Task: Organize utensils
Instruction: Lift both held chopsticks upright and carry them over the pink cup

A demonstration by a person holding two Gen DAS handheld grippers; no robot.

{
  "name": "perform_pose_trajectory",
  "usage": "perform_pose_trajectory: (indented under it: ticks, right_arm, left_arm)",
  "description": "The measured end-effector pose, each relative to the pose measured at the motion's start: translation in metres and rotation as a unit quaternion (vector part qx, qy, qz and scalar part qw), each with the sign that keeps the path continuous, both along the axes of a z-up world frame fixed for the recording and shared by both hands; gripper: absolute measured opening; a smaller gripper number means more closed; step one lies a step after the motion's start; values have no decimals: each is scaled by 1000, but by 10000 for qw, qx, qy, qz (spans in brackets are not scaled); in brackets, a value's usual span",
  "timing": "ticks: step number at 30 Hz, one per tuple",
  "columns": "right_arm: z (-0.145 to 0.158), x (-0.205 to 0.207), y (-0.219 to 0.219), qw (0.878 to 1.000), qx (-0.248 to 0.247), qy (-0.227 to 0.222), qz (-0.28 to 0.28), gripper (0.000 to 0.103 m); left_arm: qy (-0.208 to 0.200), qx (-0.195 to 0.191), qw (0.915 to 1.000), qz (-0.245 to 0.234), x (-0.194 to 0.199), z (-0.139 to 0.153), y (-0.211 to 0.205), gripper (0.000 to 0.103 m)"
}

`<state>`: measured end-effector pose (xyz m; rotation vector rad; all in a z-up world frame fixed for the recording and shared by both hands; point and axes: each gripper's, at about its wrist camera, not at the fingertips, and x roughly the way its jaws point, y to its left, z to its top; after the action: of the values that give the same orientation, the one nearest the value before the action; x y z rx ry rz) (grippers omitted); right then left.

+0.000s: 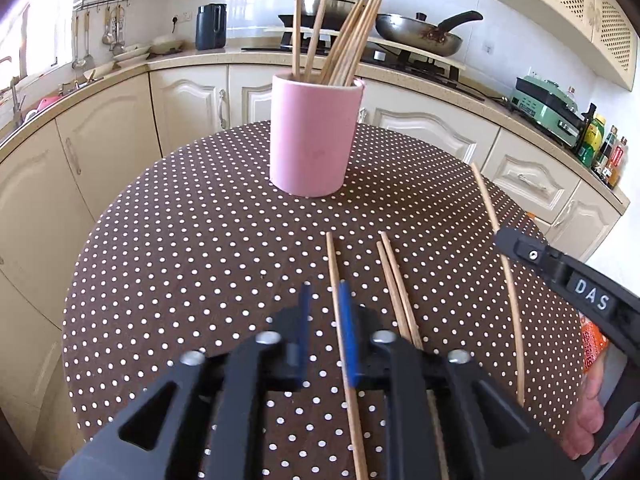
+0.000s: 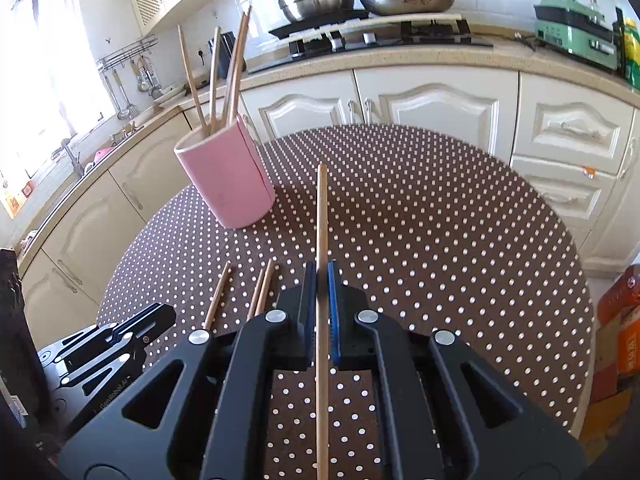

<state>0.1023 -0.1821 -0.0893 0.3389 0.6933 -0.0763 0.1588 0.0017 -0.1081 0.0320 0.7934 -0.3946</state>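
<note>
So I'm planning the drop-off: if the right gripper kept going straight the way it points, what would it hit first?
Probably the bare tablecloth, right of the pink cup; its held chopstick would touch first. Depth is unclear.

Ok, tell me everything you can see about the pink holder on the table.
The pink holder is a plain, matte cylinder with an open top, ceramic or plastic by the look, unmarked apart from a faint smudge on its side. It stands upright on the dotted tablecloth, toward the far edge of the round table. A bunch of wooden chopsticks stands in it, fanning out and leaning on its rim. Neither gripper touches it; the loose chopsticks on the cloth lie well short of it.
</note>
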Motion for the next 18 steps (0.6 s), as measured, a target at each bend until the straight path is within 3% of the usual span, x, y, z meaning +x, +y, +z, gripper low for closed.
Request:
perform_pose_trajectory:
  ticks: [5,10,15,17,18]
  right_arm:
    - [-13,4,-2,9998,71,165,31,6]
    - [-22,8,-4,9994,214,229,125,6]
    - [-30,13,-3,9987,336,333,181,6]
    - [-32,15,-4,9986,360,340,207,6]
    - [-33,16,-5,9985,380,336,215,6]
  left_arm:
    - [6,234,9997,-21,6,-4,-8,34]
    - [427,667,9968,64,21,-19,-24,34]
    - [336,763,9964,171,28,-21,-33,33]
    - [246,869,9955,280,32,-21,-38,8]
    - [280,817,9959,277,34,-21,-37,7]
